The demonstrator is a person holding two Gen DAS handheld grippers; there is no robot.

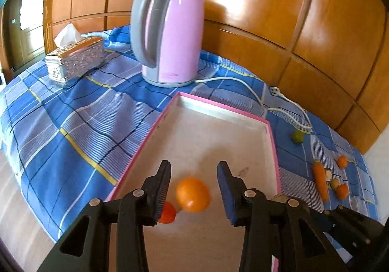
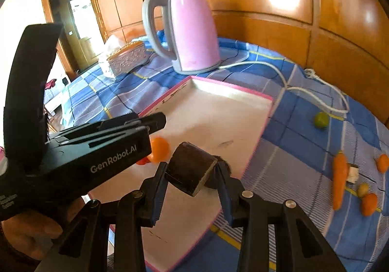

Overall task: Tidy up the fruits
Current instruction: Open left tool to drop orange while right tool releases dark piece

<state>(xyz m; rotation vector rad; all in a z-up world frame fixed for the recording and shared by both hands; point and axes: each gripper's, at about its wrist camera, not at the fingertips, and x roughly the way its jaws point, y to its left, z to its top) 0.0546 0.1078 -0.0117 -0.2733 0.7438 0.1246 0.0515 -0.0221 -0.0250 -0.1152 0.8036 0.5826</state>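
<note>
Left wrist view: left gripper (image 1: 193,176) hangs over pink-rimmed tray (image 1: 265,123) at lower centre, jaws apart, gripping nothing. Orange (image 1: 192,194) sits on tray floor between fingers, touching neither. Small red fruit (image 1: 167,214) lies just beside it, half hidden by left finger. Right wrist view: right gripper (image 2: 192,173) at lower centre clenched on dark brown wedge-shaped piece (image 2: 190,169), above tray's near edge. Lime (image 2: 321,120), carrot (image 2: 339,180) and small orange fruits (image 2: 369,204) lie on blue checked cloth (image 2: 287,150), right of tray. Pink kettle (image 2: 192,28) stands behind tray.

Both wrist views look steeply down, close, sharing the pink-rimmed tray (image 1: 272,140).
</note>
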